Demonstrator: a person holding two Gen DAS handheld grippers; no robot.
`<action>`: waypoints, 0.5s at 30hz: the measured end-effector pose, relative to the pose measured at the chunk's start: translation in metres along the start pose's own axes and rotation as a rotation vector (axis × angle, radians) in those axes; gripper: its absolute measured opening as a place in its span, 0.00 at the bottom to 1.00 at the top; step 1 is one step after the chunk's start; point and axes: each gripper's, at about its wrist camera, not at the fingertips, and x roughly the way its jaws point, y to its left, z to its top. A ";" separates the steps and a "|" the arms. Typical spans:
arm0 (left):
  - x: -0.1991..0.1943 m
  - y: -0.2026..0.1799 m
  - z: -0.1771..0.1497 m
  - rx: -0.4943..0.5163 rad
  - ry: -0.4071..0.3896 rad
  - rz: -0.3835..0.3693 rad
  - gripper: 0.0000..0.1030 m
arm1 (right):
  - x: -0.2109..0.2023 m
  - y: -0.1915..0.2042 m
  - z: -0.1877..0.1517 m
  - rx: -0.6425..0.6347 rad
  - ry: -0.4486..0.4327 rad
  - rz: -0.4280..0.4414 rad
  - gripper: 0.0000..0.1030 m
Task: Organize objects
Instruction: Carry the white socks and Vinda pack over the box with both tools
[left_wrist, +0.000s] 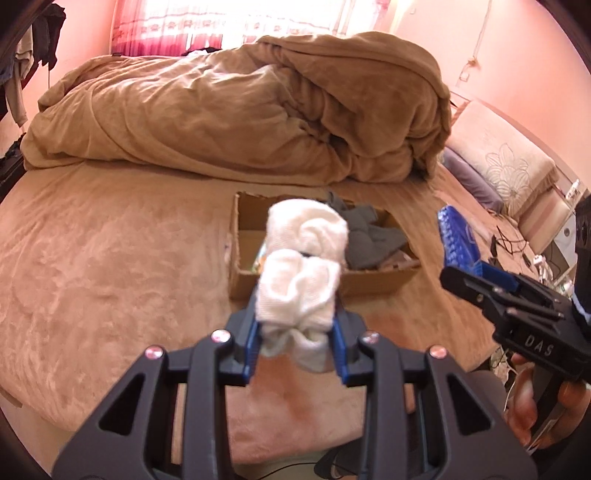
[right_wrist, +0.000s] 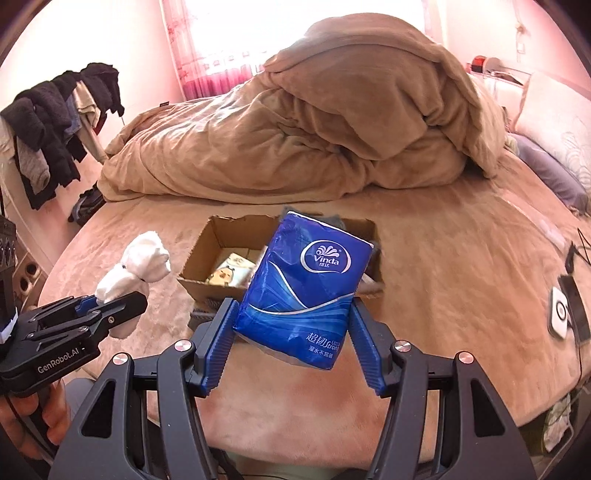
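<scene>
Cardboard box: open-topped, on the bed, partly filled. White sock bundle is pinched in the left gripper, tissue pack clamped in the right gripper; both are held above the box's near edge, judged for dropping in. Free room is left at the box's left end.

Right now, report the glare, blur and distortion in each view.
Left wrist: window blown out white, white sock bundle soft and blurred, fisheye bends the bed edge. Right wrist: window also overexposed, blue tissue pack sharp, pink cast throughout.
</scene>
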 end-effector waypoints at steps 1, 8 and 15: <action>0.003 0.001 0.003 -0.003 -0.001 0.001 0.32 | 0.005 0.003 0.004 -0.008 0.003 0.005 0.61; 0.032 0.011 0.026 -0.029 0.006 0.010 0.32 | 0.031 0.009 0.026 -0.032 0.007 0.037 0.61; 0.073 0.014 0.040 -0.043 0.041 0.012 0.32 | 0.060 0.006 0.041 -0.045 0.024 0.060 0.61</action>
